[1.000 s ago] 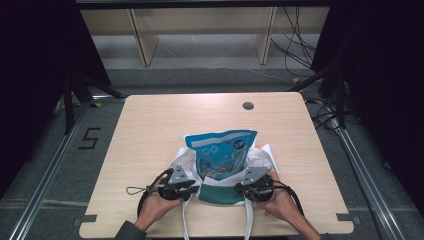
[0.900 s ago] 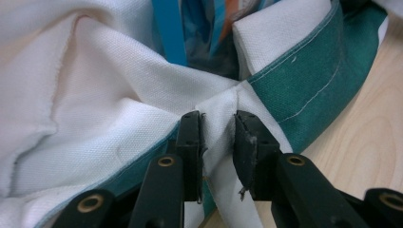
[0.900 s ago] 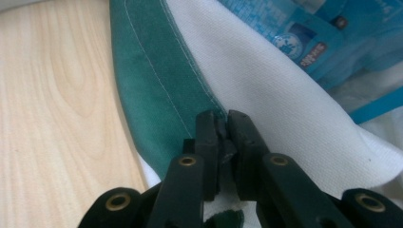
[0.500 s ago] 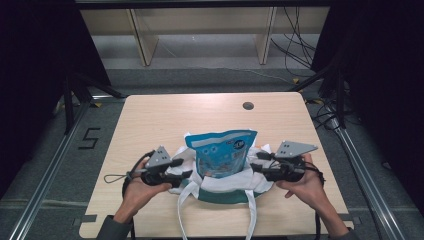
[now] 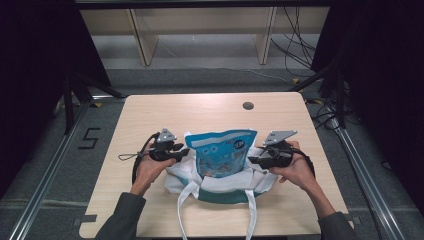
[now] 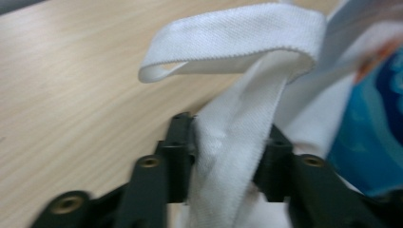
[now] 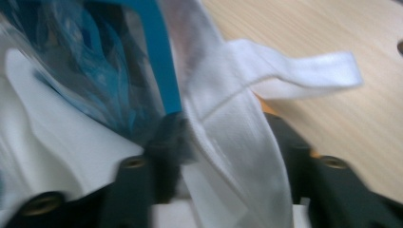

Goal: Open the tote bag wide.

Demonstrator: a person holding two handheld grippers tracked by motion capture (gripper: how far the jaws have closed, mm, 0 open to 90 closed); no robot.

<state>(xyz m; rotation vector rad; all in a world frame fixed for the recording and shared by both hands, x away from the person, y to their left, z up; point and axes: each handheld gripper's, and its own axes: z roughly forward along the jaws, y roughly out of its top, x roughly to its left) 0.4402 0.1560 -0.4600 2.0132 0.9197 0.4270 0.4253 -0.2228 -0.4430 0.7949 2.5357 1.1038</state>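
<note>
Claws [image 5: 186, 151] clamped on tote bag [image 5: 220, 185]

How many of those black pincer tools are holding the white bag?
2. The left gripper clamps the white bag at its left edge; the right gripper clamps its right edge, either side of the blue pouch.

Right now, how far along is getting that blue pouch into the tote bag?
Done: the blue pouch stands partly inside the white tote bag. In hand: the left gripper and right gripper each clamp bag fabric at the mouth's sides. Left: the pouch's top sticks out; both straps lie loose.
</note>
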